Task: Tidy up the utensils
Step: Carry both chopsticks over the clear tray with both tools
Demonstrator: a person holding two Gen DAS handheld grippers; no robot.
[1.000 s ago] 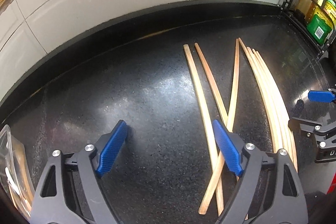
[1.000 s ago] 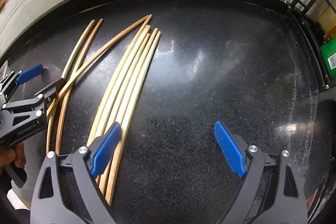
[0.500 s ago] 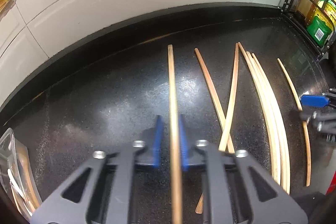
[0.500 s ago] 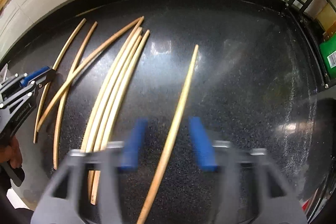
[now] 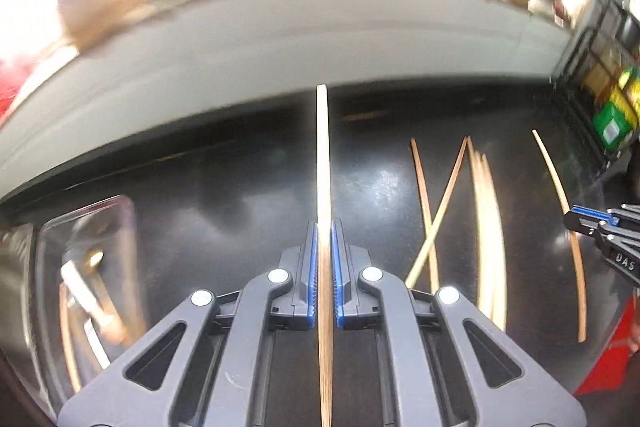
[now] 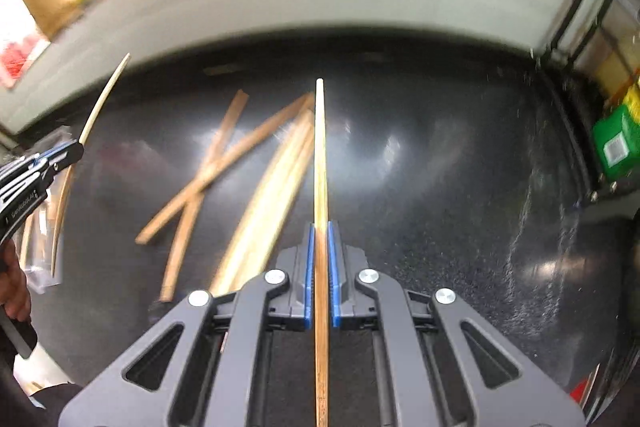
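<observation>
My left gripper is shut on a pale wooden chopstick that points straight ahead, lifted off the black counter. My right gripper is shut on another chopstick, also lifted and pointing forward. Several more chopsticks lie loose on the counter between the two grippers, two of them crossed. The right gripper with its chopstick shows at the right edge of the left wrist view. The left gripper with its chopstick shows at the left of the right wrist view.
A clear plastic container holding utensils stands at the left on the counter. A white tiled wall runs along the back. A black wire rack with a green packet stands at the right.
Both grippers closed on a chopstick each and lifted them off the counter. Both views tilted up and swung; the container came further into the left wrist view.
</observation>
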